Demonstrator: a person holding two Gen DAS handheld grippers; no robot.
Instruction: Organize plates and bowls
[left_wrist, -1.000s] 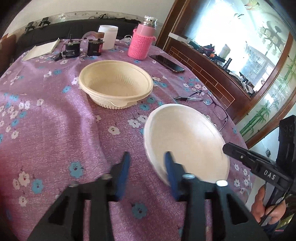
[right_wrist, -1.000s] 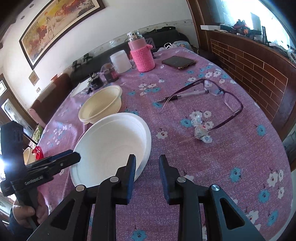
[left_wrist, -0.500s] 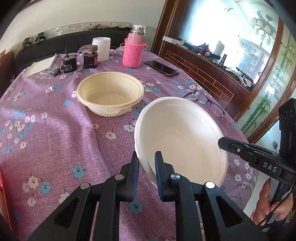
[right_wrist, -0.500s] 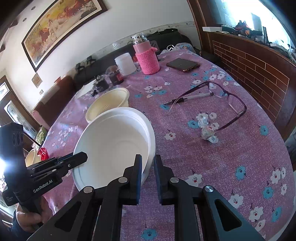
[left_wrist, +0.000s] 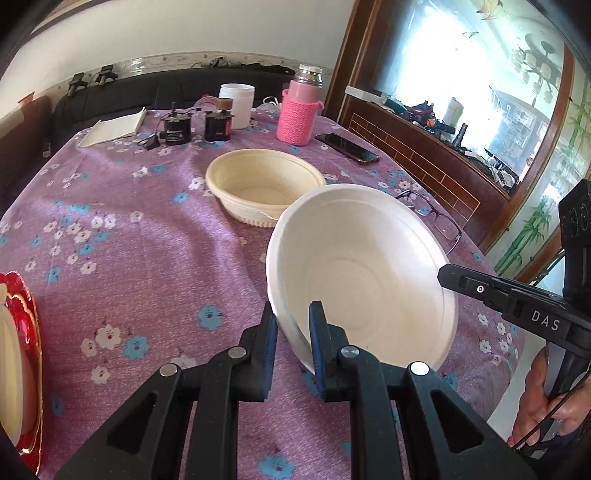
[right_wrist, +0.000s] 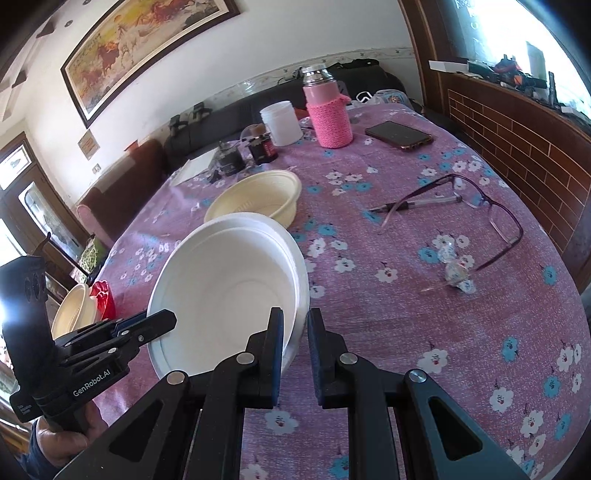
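A white bowl (left_wrist: 365, 273) hangs tilted above the purple flowered tablecloth (left_wrist: 129, 236), held from two sides. My left gripper (left_wrist: 292, 332) is shut on its near-left rim. My right gripper (right_wrist: 294, 338) is shut on the opposite rim of the white bowl (right_wrist: 229, 291). Each gripper shows in the other's view: the right gripper (left_wrist: 448, 278) at the bowl's right edge, the left gripper (right_wrist: 162, 321) at its left edge. A cream ribbed bowl (left_wrist: 264, 184) rests on the cloth just beyond; in the right wrist view the cream bowl (right_wrist: 258, 195) sits behind the white one.
At the table's back stand a pink knitted flask (left_wrist: 299, 110), a white jar (left_wrist: 236, 103), small dark jars (left_wrist: 218, 125) and a phone (left_wrist: 347, 147). Glasses (right_wrist: 491, 210), a pen (right_wrist: 417, 205) and a wrapped sweet (right_wrist: 456, 273) lie right. A red-rimmed dish (left_wrist: 22, 350) sits left.
Both grippers closed on the white bowl's rim and lifted it off the cloth, tilting it. It now hangs nearer the cream bowl.
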